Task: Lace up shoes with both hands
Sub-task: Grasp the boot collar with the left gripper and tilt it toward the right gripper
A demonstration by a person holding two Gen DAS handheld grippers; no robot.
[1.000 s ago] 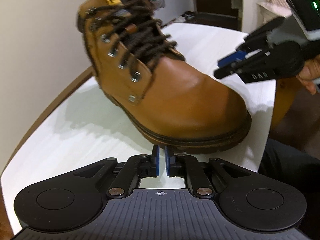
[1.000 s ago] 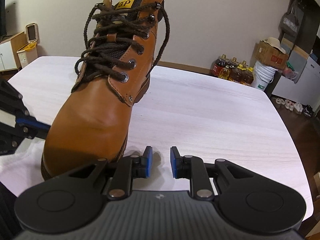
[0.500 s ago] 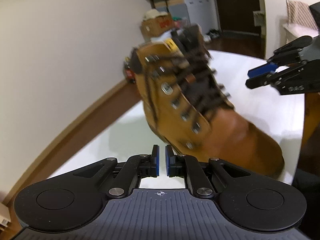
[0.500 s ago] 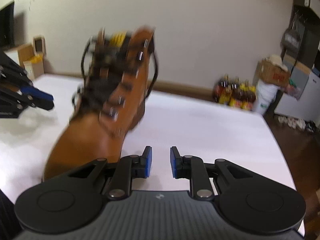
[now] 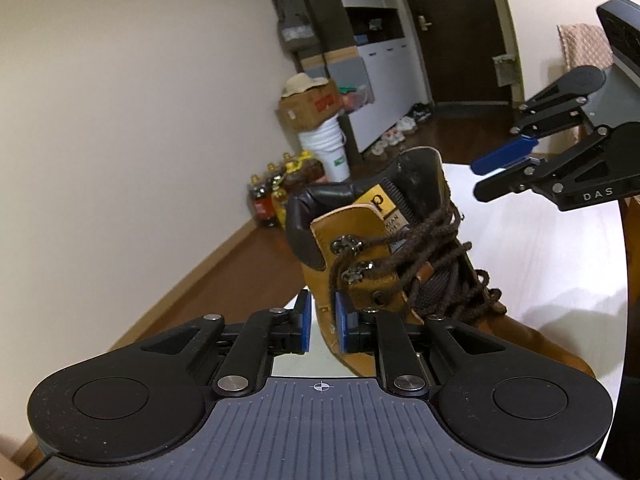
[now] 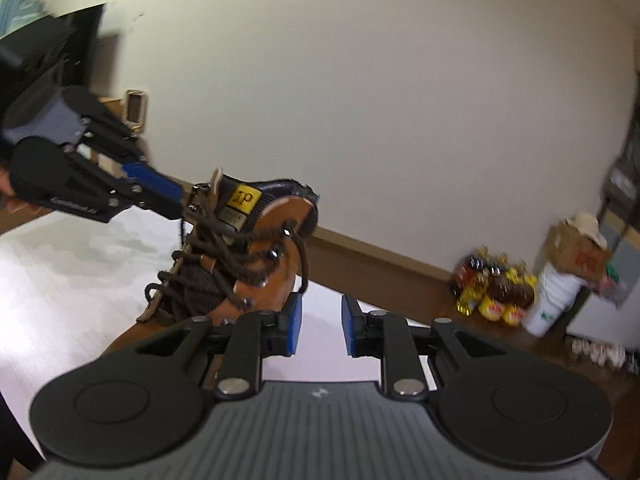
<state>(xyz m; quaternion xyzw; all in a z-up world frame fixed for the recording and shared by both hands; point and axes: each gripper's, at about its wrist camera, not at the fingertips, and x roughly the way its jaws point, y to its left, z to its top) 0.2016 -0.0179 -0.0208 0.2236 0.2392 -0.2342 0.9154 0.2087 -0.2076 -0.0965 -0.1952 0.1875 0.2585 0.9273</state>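
Tan leather boot (image 5: 360, 280) stood on your white table (image 6: 60, 280); your left gripper (image 5: 322, 322) had just been opening, your right gripper (image 6: 318, 328) gaped, both empty.

A lived-in home, it seems: plain cream walls with a brown wooden skirting board (image 6: 384, 256) over dark wood flooring. Yellow-capped bottles of cooking oil (image 6: 494, 292) cluster on the floor beside a white plastic bucket (image 5: 325, 148) carrying a brown cardboard box (image 5: 310, 106). Loose shoes (image 5: 394, 136) lie near a dark wooden door (image 5: 452, 32).
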